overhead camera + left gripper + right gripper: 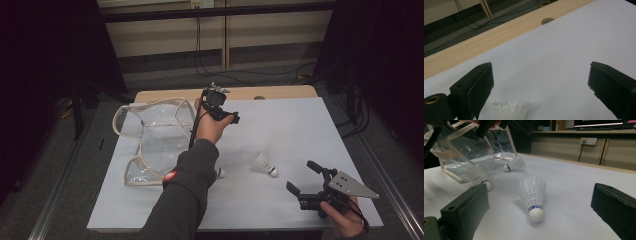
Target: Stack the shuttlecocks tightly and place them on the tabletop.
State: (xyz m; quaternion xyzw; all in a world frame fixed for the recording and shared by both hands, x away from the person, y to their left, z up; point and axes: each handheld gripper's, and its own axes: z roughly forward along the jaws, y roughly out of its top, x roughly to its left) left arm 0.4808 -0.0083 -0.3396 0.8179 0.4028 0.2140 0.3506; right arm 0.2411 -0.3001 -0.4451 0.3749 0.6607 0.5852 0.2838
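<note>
A white shuttlecock (pixel 265 165) (pixel 534 197) lies on the white table (pixel 295 130), cork toward the front. My right gripper (pixel 303 177) (pixel 542 193) stands open just right of it, jaws pointing at it. A second shuttlecock (pixel 480 177) lies farther left, its cork (pixel 220 173) peeking out beside the left sleeve. A third shuttlecock (pixel 514 164) rests by the clear bag (pixel 150 135) (pixel 461 147). My left gripper (pixel 223 107) (pixel 540 75) is held open above the table near the bag's right side, with white shuttlecock feathers (pixel 510 110) below its jaws.
The clear bag has beige trim and lies open on the table's left half. A bare wooden strip (pixel 280 92) (pixel 486 37) with a round hole (pixel 258 97) (pixel 547 20) runs along the table's far edge. Cables trail on the floor beyond.
</note>
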